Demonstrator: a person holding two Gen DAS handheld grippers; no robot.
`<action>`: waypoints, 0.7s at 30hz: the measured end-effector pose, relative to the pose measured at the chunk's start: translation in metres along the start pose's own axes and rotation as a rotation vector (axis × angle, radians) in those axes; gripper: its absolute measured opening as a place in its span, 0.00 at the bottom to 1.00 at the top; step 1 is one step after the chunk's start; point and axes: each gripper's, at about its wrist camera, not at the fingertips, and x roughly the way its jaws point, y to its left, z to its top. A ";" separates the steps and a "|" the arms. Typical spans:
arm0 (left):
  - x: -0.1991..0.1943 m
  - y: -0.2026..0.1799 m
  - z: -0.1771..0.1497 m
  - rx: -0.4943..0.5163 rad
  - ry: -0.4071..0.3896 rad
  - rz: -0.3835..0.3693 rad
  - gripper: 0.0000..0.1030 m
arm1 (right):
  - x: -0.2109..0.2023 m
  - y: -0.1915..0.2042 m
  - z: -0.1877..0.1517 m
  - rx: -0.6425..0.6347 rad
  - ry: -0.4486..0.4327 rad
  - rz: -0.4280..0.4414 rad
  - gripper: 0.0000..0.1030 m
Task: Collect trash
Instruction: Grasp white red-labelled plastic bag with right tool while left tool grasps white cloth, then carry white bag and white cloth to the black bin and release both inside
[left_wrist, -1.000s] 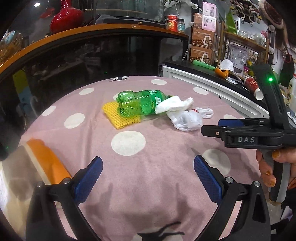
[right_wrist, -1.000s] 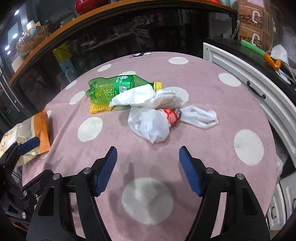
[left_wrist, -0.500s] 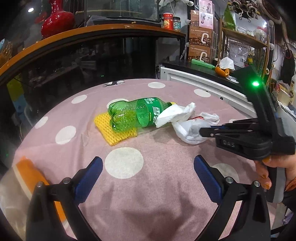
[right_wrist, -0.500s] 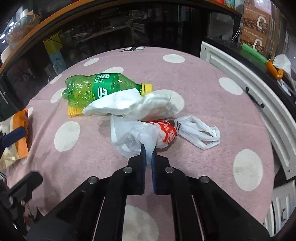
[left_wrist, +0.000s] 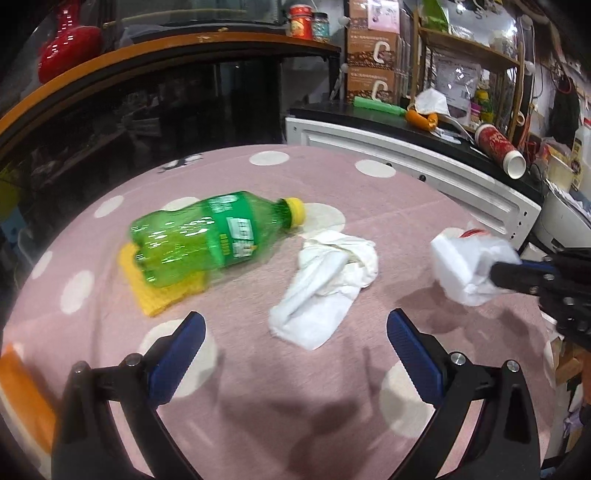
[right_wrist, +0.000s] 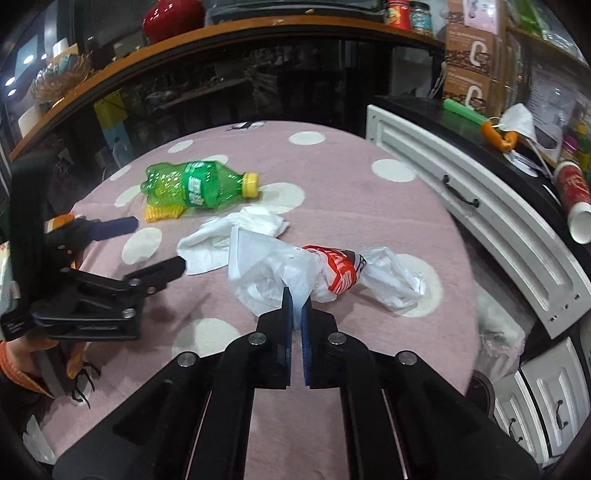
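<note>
The right gripper (right_wrist: 296, 295) tilts down over the pink dotted table (right_wrist: 369, 206), jaws clenched on a white plastic bag (right_wrist: 266, 266) at centre. The left gripper (left_wrist: 295, 325), at nine o'clock, tilts down with jaws released, a crumpled tissue (left_wrist: 325, 288) just ahead.

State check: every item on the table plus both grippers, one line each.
Green bottle: capped, on its side, over yellow sponge.
White tissue: crumpled, loose on cloth.
Plastic bag: pinched, partly lifted.
Left gripper: open, empty.
Right gripper: shut on bag.
</note>
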 end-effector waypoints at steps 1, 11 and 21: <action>0.006 -0.003 0.003 0.007 0.008 -0.002 0.95 | -0.004 -0.005 -0.002 0.013 -0.003 0.002 0.05; 0.058 -0.021 0.019 0.024 0.112 0.020 0.66 | -0.026 -0.021 -0.031 0.046 -0.016 -0.009 0.05; 0.038 -0.034 0.011 0.020 0.079 0.030 0.13 | -0.046 -0.027 -0.052 0.050 -0.064 -0.031 0.05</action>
